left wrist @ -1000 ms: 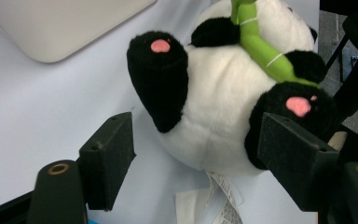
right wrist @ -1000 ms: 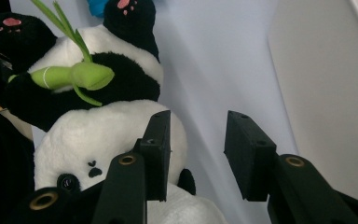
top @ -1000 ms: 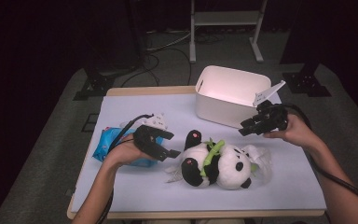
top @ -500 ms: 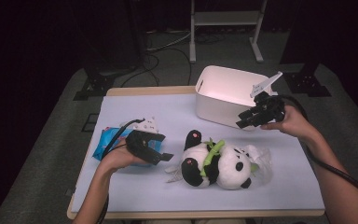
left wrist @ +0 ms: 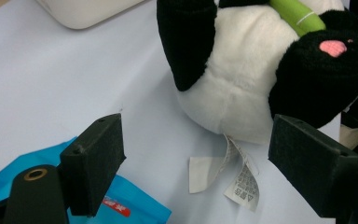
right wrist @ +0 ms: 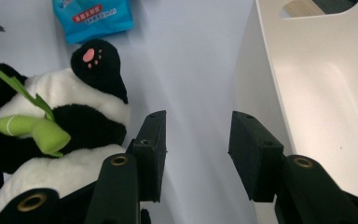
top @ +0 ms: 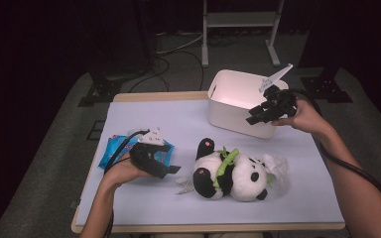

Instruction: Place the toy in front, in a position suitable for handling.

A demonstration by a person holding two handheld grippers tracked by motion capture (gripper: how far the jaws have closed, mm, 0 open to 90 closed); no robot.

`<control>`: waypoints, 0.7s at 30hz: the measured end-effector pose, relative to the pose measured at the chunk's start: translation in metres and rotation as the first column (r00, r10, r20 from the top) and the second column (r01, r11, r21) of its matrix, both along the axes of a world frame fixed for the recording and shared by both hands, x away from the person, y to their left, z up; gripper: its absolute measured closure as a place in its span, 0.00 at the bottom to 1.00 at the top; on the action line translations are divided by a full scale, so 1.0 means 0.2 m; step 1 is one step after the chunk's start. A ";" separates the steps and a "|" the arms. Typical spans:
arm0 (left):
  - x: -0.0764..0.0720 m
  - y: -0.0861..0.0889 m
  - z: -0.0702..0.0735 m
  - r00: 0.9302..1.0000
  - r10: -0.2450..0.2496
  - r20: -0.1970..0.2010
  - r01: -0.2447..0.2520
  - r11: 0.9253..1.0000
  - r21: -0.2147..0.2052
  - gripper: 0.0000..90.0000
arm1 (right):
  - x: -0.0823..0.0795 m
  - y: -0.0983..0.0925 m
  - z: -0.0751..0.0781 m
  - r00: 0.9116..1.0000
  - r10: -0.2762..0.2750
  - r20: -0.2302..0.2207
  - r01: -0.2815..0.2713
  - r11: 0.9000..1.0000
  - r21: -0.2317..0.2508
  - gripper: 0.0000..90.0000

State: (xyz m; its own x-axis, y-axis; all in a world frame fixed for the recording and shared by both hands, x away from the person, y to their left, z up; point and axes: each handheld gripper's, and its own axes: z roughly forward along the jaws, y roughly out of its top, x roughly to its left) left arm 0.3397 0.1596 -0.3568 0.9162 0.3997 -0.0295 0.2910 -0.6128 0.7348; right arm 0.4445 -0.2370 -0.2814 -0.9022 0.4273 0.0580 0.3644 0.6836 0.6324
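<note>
Left gripper [top: 171, 171] agape, just widened, empty beside panda plush [top: 230, 171], care tag [left wrist: 235, 175] legible close up; right gripper [top: 253, 119] agape, empty, at white bin [top: 228, 99] rim.

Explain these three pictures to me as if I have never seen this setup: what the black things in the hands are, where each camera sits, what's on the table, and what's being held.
A person sits at a table holding a hand-operated grasping tool in each hand; there is no robot arm. The wide picture comes from a fixed camera overhead. There, the left tool is low beside a blue packet, and the right tool is raised at the side of a white bin.

The other two pictures come from small cameras riding on the tools, each looking along its own two black jaws. The left tool's camera faces a stuffed panda lying on the table, with its fabric label in front. The right tool's camera looks down between the panda and the bin wall.

Both tools have just been opening, and nothing is between their jaws, so nothing is held.
</note>
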 end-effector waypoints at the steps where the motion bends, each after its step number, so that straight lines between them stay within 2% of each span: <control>1: 0.00 0.00 0.00 1.000 0.003 -0.001 -0.003 1.000 -0.001 0.19 | 0.01 0.01 0.01 1.000 0.000 0.003 0.000 1.000 -0.006 0.62; 4: 0.00 0.01 -0.02 1.000 0.011 -0.007 -0.011 1.000 0.007 0.18 | 0.05 0.02 0.02 1.000 0.000 0.009 0.000 1.000 -0.014 0.61; 9: -0.01 0.02 -0.02 1.000 0.012 -0.011 -0.012 1.000 -0.002 0.18 | 0.11 0.04 0.03 1.000 -0.012 0.009 0.012 1.000 -0.014 0.61; 15: -0.02 0.03 -0.03 1.000 0.013 -0.015 -0.013 1.000 0.007 0.18 | 0.17 0.05 0.02 1.000 -0.025 0.009 0.026 0.999 -0.036 0.64; 21: -0.01 0.03 -0.03 1.000 0.013 -0.019 -0.013 1.000 0.005 0.18 | 0.23 0.06 -0.01 0.999 -0.043 -0.013 0.043 0.998 -0.056 0.65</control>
